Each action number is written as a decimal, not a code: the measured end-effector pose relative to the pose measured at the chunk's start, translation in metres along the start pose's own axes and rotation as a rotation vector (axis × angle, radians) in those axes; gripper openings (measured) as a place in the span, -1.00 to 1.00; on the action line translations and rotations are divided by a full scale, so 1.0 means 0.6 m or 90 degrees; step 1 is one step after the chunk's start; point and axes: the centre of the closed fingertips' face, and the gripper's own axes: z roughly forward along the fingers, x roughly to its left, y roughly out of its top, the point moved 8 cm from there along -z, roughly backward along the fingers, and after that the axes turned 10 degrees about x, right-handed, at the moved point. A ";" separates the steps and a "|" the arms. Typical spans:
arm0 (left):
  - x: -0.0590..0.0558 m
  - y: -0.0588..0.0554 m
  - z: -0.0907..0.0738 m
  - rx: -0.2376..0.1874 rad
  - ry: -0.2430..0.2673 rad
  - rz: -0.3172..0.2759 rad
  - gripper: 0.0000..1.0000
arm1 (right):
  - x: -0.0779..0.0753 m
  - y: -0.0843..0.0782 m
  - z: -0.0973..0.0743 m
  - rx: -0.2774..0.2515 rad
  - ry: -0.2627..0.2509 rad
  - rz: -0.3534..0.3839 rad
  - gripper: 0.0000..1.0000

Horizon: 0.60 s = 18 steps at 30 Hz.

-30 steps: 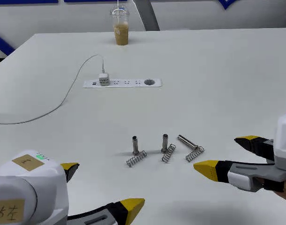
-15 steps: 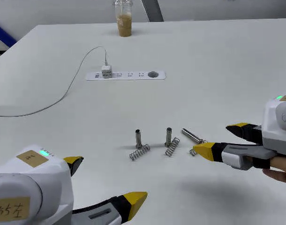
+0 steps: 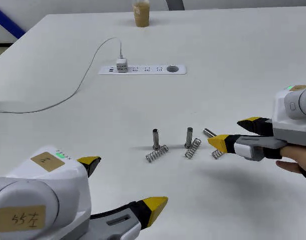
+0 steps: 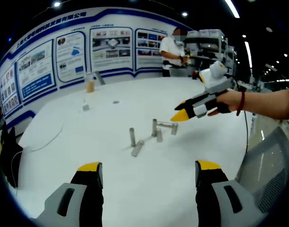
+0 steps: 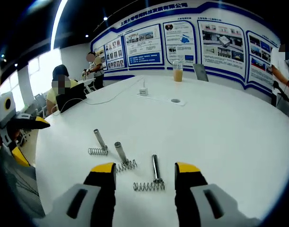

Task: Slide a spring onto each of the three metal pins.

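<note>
Right gripper view: claw (image 5: 145,167) spread, perhaps over spring (image 5: 149,186).

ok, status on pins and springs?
Left gripper open, empty, held back. Right gripper open, jaws at the lying pin. Three springs loose beside pins, none fitted. Nothing blocking.

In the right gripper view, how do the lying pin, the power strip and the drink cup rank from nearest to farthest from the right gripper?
1. Lying pin: nearest, just ahead of the right gripper, in line with the gap between its open jaws.
2. Power strip: much farther ahead, in the middle distance.
3. Drink cup: farthest back, slightly to the right.
</note>
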 end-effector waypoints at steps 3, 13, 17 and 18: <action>0.001 -0.002 0.003 0.000 -0.002 -0.001 0.62 | -0.004 0.002 0.010 -0.002 0.001 0.006 -0.06; 0.000 -0.004 0.009 0.001 -0.004 -0.005 0.60 | -0.017 0.002 0.045 0.000 -0.014 0.005 -0.36; -0.001 -0.004 0.011 -0.002 -0.005 -0.007 0.58 | -0.020 0.002 0.060 0.003 -0.013 0.009 -0.39; -0.001 -0.005 0.011 -0.001 -0.005 -0.006 0.58 | -0.021 0.001 0.063 0.003 -0.012 0.011 -0.40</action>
